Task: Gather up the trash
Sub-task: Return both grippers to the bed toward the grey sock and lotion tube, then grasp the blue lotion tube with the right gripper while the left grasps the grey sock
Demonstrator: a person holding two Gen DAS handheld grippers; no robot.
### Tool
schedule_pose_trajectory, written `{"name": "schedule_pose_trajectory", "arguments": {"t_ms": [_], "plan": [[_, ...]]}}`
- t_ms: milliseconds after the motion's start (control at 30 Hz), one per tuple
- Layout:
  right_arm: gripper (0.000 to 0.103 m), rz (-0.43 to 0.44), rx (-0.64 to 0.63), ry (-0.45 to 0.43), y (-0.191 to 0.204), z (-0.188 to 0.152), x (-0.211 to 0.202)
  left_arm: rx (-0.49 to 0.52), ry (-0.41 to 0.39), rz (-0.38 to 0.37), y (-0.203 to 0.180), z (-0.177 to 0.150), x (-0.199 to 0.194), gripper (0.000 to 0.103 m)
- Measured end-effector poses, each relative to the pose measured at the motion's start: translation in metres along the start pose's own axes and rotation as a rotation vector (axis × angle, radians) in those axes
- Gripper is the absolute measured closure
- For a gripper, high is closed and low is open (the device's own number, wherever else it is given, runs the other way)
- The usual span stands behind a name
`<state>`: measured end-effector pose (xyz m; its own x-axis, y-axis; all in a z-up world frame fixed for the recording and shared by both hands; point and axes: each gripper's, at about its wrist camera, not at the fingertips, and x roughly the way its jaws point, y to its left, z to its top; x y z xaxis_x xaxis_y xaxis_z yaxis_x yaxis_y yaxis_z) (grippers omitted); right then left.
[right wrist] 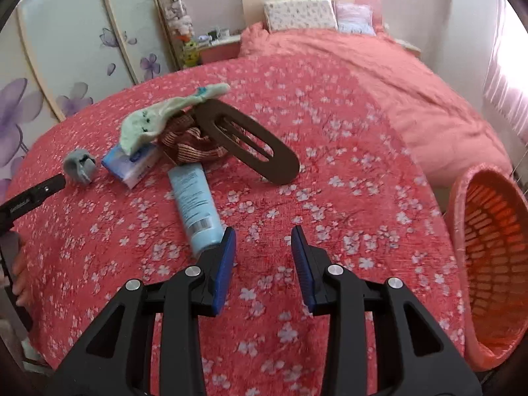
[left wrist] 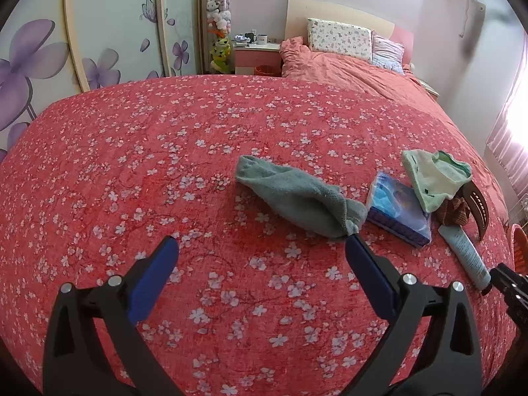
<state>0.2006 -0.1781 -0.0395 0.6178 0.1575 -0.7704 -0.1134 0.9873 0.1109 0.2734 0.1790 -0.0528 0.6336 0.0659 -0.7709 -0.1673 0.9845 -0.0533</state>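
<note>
- Bedspread point(right wrist: 330, 125) carries the whole pile, nothing collected by the look of it; orange basket point(right wrist: 488, 264) at the bed's right edge shows no contents where visible
- Items: grey cloth point(left wrist: 297, 198), blue packet point(left wrist: 399, 213), pale green cloth point(right wrist: 158, 120), brown clip point(right wrist: 250, 142), pale blue tube point(right wrist: 194, 204)
- Left gripper point(left wrist: 262, 250) spread wide, empty; its right tip just at the grey cloth
- Right gripper point(right wrist: 264, 241) partly parted, empty; tube just beside its left finger
</note>
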Motion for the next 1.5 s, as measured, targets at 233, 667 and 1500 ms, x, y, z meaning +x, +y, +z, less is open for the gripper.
{"name": "schedule_pose_trajectory", "arguments": {"t_ms": [233,667,1500], "plan": [[0.066,0.075,-0.021,-0.023,0.022,0.008,0.001,0.004,-0.005,-0.002,-0.001,-0.003,-0.002,0.004],[0.067,0.031,-0.112,-0.007,0.045,0.009,0.022,0.004,-0.003,-0.027,-0.031,-0.003,0.000,0.004],[0.074,0.035,-0.065,-0.007,0.031,-0.009,0.013,0.020,0.043,-0.077,-0.026,0.011,0.028,0.083]]}}
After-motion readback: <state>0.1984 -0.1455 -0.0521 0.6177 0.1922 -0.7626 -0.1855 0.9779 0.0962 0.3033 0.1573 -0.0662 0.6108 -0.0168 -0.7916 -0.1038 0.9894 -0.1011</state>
